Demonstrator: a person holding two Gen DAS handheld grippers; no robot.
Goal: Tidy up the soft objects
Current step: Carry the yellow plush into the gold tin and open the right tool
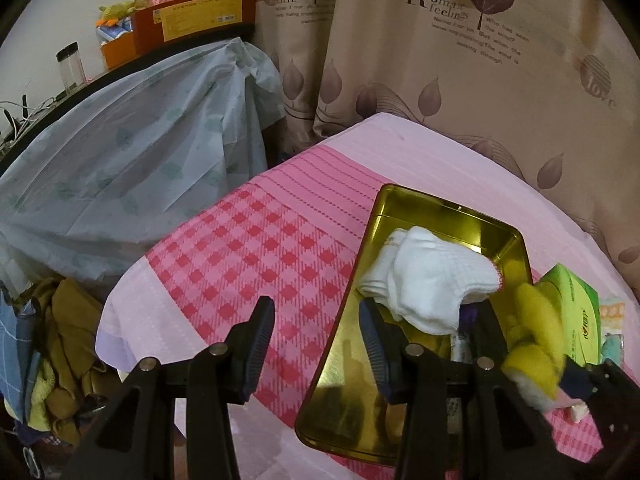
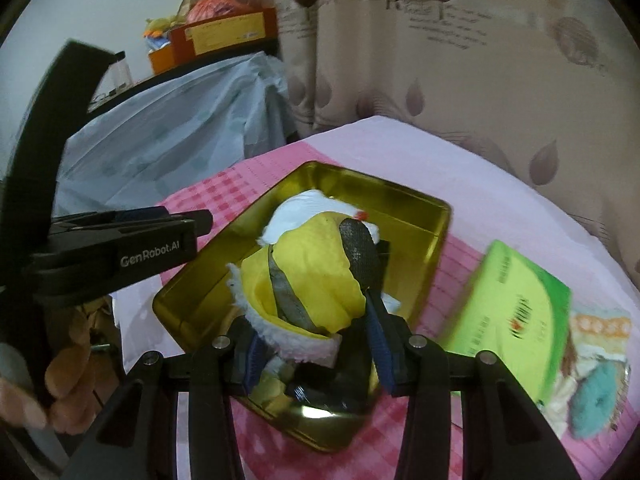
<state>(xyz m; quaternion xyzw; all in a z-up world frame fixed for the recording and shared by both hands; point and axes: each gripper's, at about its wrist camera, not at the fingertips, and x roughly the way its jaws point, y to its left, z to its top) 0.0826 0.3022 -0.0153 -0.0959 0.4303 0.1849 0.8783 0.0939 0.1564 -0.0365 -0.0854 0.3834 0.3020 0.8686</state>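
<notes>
Now my right tongs (image 2: pixel 316 344) are clamped on the yellow slipper (image 2: pixel 308 280), hanging over the tin (image 2: pixel 436 216); white socks (image 2: pixel 304 208) lie at twelve o'clock. My left tongs (image 1: pixel 316 344), apart and empty, straddle the tin's nine-o'clock wall.

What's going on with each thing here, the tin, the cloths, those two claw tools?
Gold tin: open, no lid on, lying on the pink cloth.
White cloth: bunched up inside the tin.
Yellow soft item: clamped in the right gripper, above the tin.
Left gripper: open, holding nothing, one finger over the tin.
Green box: closed, beside the tin.
Clear jar: upright, lidded, on the shelf.
</notes>
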